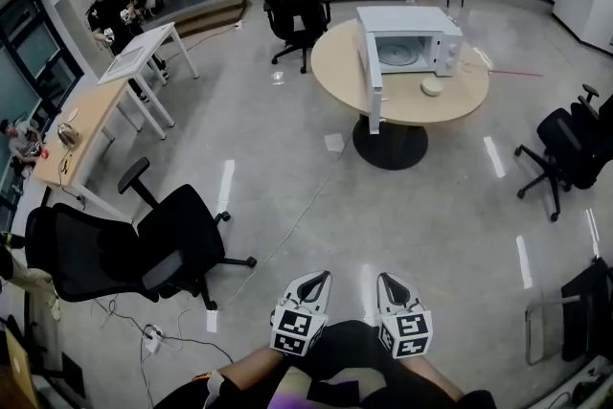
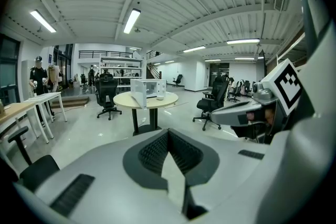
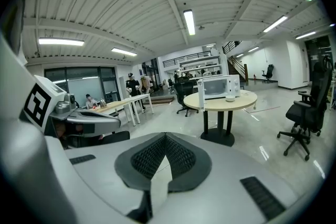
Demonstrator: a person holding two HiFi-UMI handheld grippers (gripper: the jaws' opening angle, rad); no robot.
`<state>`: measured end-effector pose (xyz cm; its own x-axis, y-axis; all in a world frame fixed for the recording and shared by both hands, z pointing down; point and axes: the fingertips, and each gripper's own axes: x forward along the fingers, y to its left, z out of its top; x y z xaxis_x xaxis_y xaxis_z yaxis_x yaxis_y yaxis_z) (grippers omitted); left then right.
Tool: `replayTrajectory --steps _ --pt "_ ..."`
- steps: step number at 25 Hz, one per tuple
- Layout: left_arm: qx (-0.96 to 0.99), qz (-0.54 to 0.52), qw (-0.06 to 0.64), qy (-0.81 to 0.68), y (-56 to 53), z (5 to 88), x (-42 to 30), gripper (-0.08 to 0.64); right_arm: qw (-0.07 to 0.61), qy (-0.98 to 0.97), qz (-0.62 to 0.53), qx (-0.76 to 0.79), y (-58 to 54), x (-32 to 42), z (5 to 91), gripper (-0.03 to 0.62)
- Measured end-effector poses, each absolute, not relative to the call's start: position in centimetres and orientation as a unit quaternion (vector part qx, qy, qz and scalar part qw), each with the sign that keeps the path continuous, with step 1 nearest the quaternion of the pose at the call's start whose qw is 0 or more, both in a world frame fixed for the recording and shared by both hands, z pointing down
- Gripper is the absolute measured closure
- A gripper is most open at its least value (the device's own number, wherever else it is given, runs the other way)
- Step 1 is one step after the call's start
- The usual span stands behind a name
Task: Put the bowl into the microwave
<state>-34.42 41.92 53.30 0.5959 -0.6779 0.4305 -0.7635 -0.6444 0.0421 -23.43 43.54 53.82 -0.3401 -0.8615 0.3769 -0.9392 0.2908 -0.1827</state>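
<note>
Left gripper (image 1: 323, 276): held low at the bottom of the head view, jaws pressed together, nothing between them.
Right gripper (image 1: 385, 278): just beside the left one, jaws likewise together, empty – both tips aimed toward the round table.
Bowl (image 1: 432, 86): small, white, upright on the round table, in front of the microwave and to the right of its door; well apart from both grippers.
Microwave (image 1: 410, 39): white, on the far half of the table top, cavity facing the camera, turntable visible inside.
Microwave door (image 1: 369, 81): swung fully open at the left side, its edge reaching toward the near rim of the table.
Round table (image 1: 335, 72): light wood top on 1 dark pedestal base, across a stretch of glossy grey floor from the grippers.
Near chair (image 1: 144, 249): black office chair at left, close to the grippers.
Other chairs: 1 black behind the table (image 1: 295, 3), 1 at the right (image 1: 567, 148).
Desks (image 1: 96, 105): row along the left wall – a person (image 1: 107, 12) standing at the far end.
</note>
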Motion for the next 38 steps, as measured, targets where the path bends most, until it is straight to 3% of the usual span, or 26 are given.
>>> replayTrajectory --steps 23,38 --pt "0.901 0.192 0.106 -0.374 45.6 54.2 -26.9 0.512 0.097 -0.775 0.181 0.598 47.7 -16.2 54.4 0.577" --pt "0.926 0.196 0.106 -0.304 42.4 55.4 -21.3 0.512 0.110 -0.733 0.188 0.645 46.0 -12.1 55.3 0.577"
